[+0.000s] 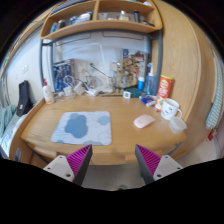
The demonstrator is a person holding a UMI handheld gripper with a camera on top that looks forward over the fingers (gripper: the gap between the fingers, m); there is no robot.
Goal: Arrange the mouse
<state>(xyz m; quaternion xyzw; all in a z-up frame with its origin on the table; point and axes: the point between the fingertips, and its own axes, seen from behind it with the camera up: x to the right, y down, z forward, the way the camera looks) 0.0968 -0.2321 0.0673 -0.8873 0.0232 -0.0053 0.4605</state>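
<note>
A pale pink mouse (145, 121) lies on the wooden table (115, 132), to the right of a blue-grey mouse mat (83, 126) with a darker cloud pattern. My gripper (113, 163) hangs above the table's near edge, well short of both. Its fingers, with magenta pads (80, 158), stand wide apart and hold nothing. The mouse sits ahead and slightly right of the right finger; the mat is ahead of the left finger.
At the right, past the mouse, stand a white mug (171, 108) and an orange can (165, 88). A white bottle (47, 93) and a dark object (24, 98) stand at the left. Clutter lines the table's back under wooden shelves (100, 20).
</note>
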